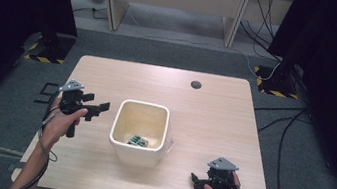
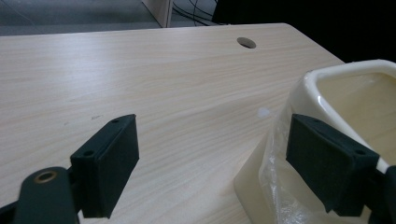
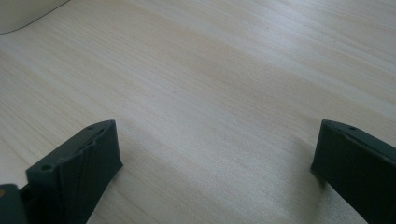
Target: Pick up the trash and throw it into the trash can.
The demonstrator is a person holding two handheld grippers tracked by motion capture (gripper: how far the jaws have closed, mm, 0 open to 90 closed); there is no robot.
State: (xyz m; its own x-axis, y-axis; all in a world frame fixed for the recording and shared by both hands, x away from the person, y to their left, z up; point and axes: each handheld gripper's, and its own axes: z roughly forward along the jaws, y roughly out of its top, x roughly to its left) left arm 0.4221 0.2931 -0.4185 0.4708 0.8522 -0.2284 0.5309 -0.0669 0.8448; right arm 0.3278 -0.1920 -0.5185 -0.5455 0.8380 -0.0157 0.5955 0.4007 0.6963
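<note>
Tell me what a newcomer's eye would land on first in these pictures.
First, the cream, square-mouthed glossy bin at the middle of the pale wooden table, with small green items at its bottom and crinkled clear plastic film against its outer wall. Then the two black hand-held grippers: the left gripper open beside the bin, the right gripper open near the table's front edge.

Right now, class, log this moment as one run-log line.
left tongs: open, beside cream bin | right tongs: open, over bare table | bin: small green items inside
</note>
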